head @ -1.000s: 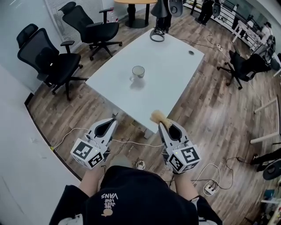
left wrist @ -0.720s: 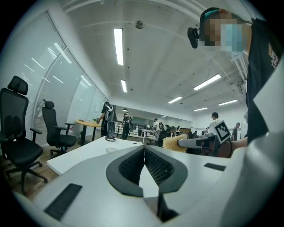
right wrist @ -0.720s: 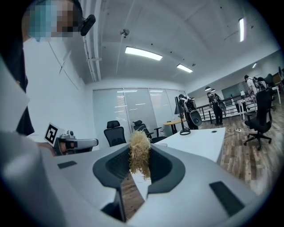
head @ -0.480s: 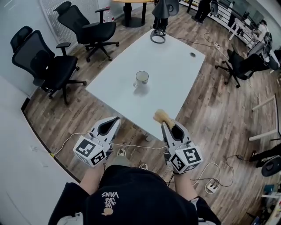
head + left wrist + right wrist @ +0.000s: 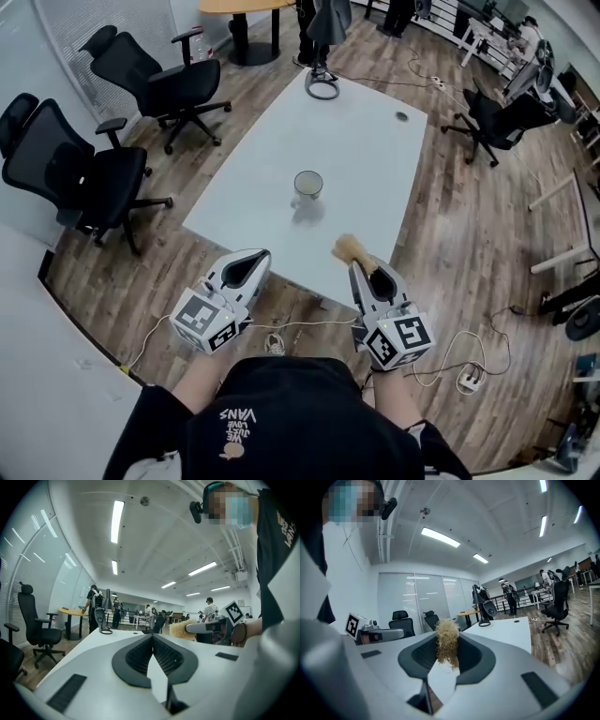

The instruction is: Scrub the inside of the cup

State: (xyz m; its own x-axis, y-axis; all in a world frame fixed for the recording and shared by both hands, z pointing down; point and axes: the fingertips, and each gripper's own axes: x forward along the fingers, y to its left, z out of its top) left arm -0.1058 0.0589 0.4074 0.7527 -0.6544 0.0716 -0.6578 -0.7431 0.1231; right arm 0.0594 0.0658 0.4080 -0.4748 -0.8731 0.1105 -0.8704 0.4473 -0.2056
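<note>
A pale cup (image 5: pixel 307 185) with a handle stands upright near the middle of the long white table (image 5: pixel 361 141). Both grippers hover short of the table's near edge, over the wooden floor. My left gripper (image 5: pixel 264 252) is shut with nothing in it; its jaws (image 5: pixel 152 637) meet at the tips. My right gripper (image 5: pixel 357 265) is shut on a tan, frizzy scrubber (image 5: pixel 348 248) that sticks out past its tips towards the table. The scrubber (image 5: pixel 447 645) hangs between the right jaws (image 5: pixel 448 638). The cup shows in neither gripper view.
Two black office chairs (image 5: pixel 70 178) (image 5: pixel 161 77) stand left of the table, another (image 5: pixel 492 122) to its right. A dark ring-shaped stand (image 5: pixel 322 89) sits at the table's far end. Cables and a power strip (image 5: pixel 466 382) lie on the floor. People stand far off.
The view has moved closer to the table; the cup now sits lower and more central. Both grippers keep their pose, the right still holding the scrubber.
</note>
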